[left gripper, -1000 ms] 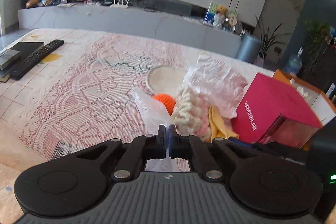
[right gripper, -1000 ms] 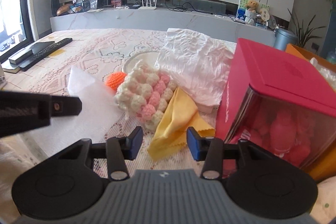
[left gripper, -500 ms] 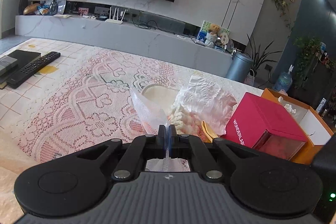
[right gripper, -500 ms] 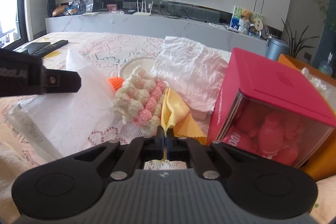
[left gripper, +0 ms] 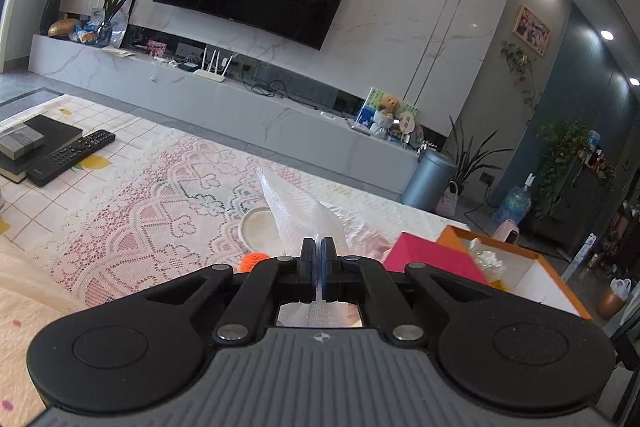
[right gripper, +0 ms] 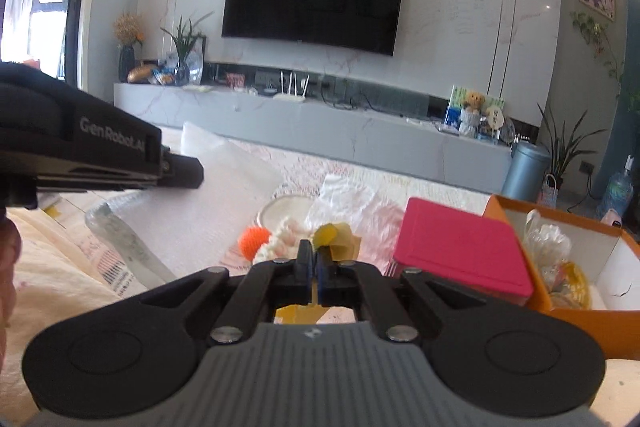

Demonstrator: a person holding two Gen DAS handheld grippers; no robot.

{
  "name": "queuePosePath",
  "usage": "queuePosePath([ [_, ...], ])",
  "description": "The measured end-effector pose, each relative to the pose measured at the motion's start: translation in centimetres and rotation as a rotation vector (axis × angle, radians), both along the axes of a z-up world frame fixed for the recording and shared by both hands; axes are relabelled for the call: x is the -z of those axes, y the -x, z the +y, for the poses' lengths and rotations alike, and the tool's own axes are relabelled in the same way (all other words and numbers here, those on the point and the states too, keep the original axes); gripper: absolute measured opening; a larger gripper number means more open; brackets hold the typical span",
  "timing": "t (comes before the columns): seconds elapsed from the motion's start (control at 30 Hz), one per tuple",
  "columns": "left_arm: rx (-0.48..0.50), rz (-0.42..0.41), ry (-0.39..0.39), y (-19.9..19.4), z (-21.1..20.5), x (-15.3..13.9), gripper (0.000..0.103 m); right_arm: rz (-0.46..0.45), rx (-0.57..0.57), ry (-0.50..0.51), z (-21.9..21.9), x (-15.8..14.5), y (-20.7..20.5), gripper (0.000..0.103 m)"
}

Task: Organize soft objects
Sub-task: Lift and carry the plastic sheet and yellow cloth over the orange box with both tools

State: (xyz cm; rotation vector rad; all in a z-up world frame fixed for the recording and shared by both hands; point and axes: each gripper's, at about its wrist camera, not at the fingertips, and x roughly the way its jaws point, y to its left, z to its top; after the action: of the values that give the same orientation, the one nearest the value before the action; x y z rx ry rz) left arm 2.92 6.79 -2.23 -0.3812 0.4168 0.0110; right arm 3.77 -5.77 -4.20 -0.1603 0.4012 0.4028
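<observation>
While both units point slightly downward over the lace-covered table (left gripper: pixel 132 227), each is clamped on soft material. Left gripper (left gripper: pixel 319 247): jaws closed on a clear plastic bag (left gripper: pixel 296 211), which stands up ahead of the fingertips and hangs off the surface. Right gripper (right gripper: pixel 315 254): jaws closed on a yellow cloth (right gripper: pixel 334 237), bunched above the tips and raised from the table. An orange knitted ball (right gripper: pixel 253 242) and a pink box (right gripper: pixel 460 251) rest below; an orange box (right gripper: pixel 576 315) sits at right.
</observation>
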Motion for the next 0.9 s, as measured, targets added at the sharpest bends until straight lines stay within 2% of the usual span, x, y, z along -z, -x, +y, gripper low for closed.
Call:
queuePosePath([
  [0.3, 0.063, -0.083, -0.017, 1.5, -3.0, -2.8, 0.002, -0.088, 0.063, -0.073, -4.0, -4.0, 3.0, 0.000],
  [0.53, 0.128, -0.113, -0.044, -0.2, -6.5, -4.2, 0.002, -0.143, 0.149, -0.126, -8.3, -6.7, 4.4, 0.000],
  [0.7, 0.195, -0.153, -0.053, -1.3, -9.4, -4.9, 0.002, -0.198, 0.201, -0.076, -11.8, -8.2, 4.3, 0.000],
  [0.9, 0.278, -0.168, -0.041, -3.6, -12.8, -6.0, 0.002, -0.196, 0.259, -0.073, -16.7, -10.1, 2.2, 0.000],
])
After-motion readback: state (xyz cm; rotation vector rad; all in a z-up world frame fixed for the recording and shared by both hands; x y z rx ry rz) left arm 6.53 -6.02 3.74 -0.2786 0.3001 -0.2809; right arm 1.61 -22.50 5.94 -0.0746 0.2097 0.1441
